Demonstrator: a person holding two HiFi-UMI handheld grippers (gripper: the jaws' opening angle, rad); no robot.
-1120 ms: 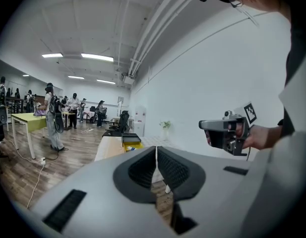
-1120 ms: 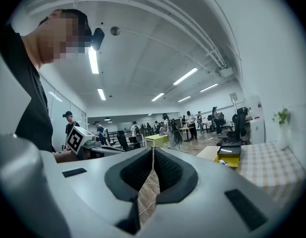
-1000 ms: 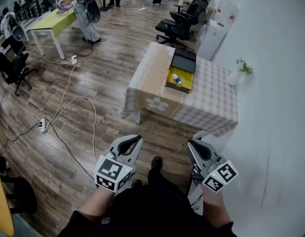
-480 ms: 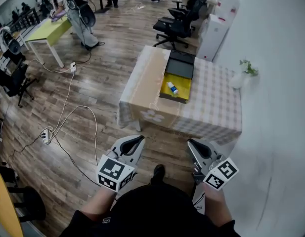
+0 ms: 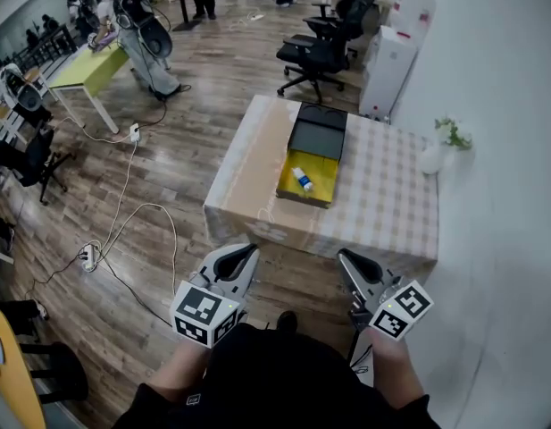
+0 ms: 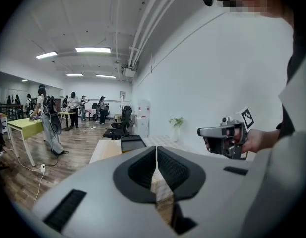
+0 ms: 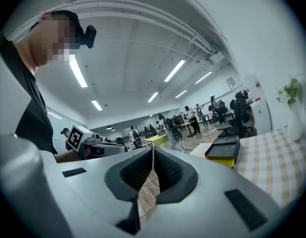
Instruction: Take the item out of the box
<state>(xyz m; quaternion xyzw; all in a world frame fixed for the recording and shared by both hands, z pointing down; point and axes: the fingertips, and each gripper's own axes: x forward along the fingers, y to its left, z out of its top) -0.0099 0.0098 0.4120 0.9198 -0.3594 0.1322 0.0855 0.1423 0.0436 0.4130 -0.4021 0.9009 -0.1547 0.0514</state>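
The head view looks forward and steeply down from above the person's body. The left gripper [image 5: 246, 253] and right gripper [image 5: 345, 257] sit close at its lower edge, and the checked table [image 5: 382, 199] with the open box [image 5: 318, 175] lies well ahead. The left gripper view sits just behind its own jaws, facing slightly downward toward that table, and catches the right gripper at its right side. The right gripper view looks level along its jaws, with the left gripper at its left and the table and box at its right. All three views share the table and box.
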